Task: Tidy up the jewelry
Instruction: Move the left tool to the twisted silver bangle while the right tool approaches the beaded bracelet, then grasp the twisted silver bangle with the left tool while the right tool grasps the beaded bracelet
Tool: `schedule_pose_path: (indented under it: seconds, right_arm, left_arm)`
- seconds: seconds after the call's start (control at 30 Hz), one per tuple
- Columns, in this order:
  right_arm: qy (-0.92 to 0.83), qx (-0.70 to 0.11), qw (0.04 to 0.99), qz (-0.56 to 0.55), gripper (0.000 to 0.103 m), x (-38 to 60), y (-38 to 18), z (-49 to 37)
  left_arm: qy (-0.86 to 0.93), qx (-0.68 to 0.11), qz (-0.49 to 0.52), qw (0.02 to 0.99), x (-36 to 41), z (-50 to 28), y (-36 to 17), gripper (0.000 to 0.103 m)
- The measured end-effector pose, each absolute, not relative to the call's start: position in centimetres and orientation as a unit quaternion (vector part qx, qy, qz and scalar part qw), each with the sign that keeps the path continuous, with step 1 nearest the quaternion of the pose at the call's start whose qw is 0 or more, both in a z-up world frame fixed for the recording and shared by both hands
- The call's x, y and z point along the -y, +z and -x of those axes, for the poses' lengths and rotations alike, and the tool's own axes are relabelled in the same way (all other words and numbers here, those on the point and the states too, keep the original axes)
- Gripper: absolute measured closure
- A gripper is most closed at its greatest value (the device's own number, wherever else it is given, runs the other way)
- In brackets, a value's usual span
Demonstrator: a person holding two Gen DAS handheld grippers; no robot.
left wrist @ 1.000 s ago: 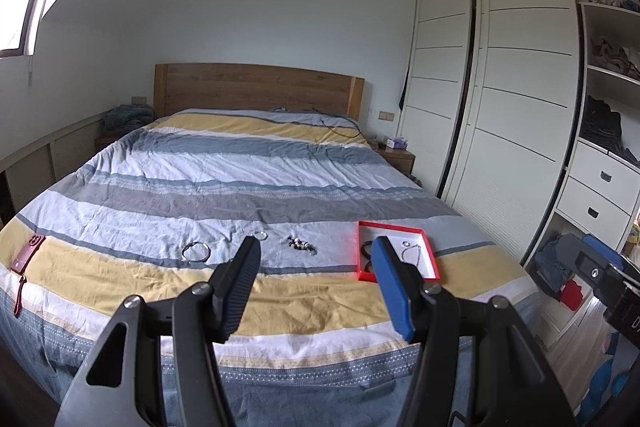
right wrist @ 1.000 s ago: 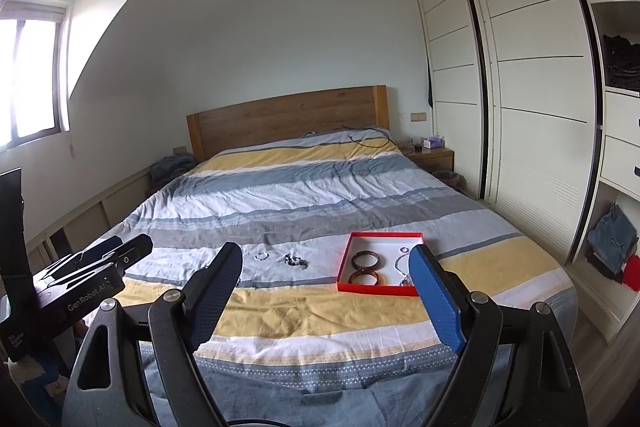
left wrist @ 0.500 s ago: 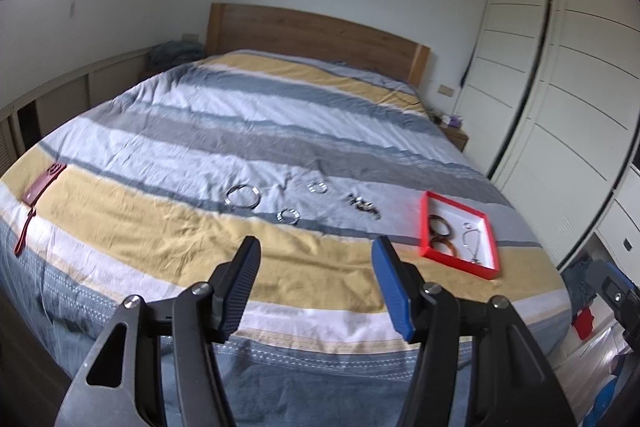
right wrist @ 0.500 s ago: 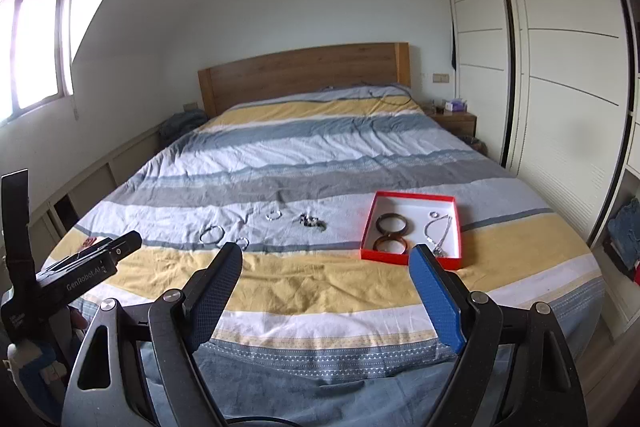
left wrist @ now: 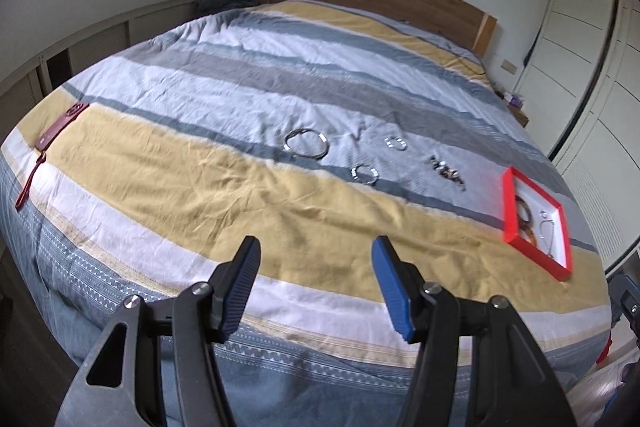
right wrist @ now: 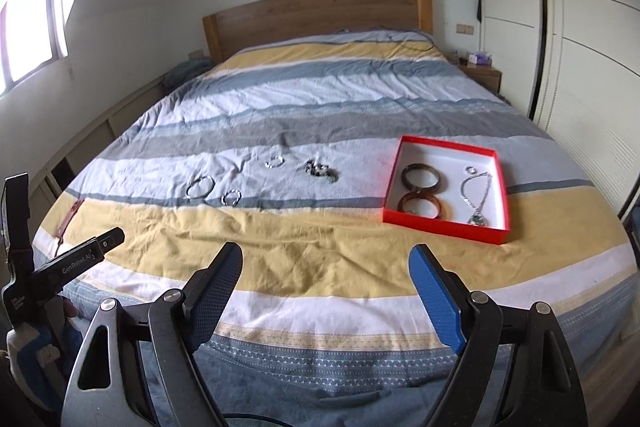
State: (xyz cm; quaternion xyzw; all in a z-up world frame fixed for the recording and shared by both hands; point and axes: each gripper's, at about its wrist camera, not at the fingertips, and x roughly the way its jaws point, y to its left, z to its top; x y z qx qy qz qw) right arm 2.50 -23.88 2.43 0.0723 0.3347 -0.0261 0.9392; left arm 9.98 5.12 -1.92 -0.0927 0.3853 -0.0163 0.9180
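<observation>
On the striped bed (right wrist: 320,99), near its foot, a red tray (right wrist: 446,225) with a white floor sits to the right side, holding 2 brown bangles (right wrist: 420,177) stacked one behind the other along its left half and a silver necklace (right wrist: 476,197) with a pendant along its right half. Left of the tray, well apart from it, loose pieces lie on the pale blue and grey stripes: a dark beaded bracelet (right wrist: 321,171) closest to the tray, a small silver ring-shaped bracelet (right wrist: 274,161) beyond it, another small one (right wrist: 231,197) nearer the yellow stripe, and a large thin silver hoop (right wrist: 200,186) farthest left. Both tools hang over the foot of the bed, touching nothing: the left gripper (left wrist: 316,285) has its fingers spread with empty space between, and the right gripper (right wrist: 325,291) is likewise spread wide and empty. At the bed's far left edge lies a red strap (left wrist: 60,129).
</observation>
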Motion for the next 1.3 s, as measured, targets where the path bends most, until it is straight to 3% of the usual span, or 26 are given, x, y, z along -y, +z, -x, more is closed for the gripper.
schedule_pose_path:
  seconds: [0.47,0.67,1.3]
  right_arm:
    - [0.028,-0.402,0.913,-0.07,0.02,22.3,-3.9,-11.3]
    - [0.039,-0.421,0.903,-0.079,0.024,23.0,-5.9,-15.2]
    - [0.031,-0.433,0.898,-0.077,0.024,25.7,-10.7,-31.6]
  left_arm:
    - [-0.005,-0.439,0.087,0.894,-5.6,-16.0,-7.0,0.047]
    - [-0.041,-0.444,0.085,0.891,-3.3,-19.6,-7.7,0.047]
    - [-0.07,-0.464,0.018,0.883,4.4,-32.5,-14.4,0.047]
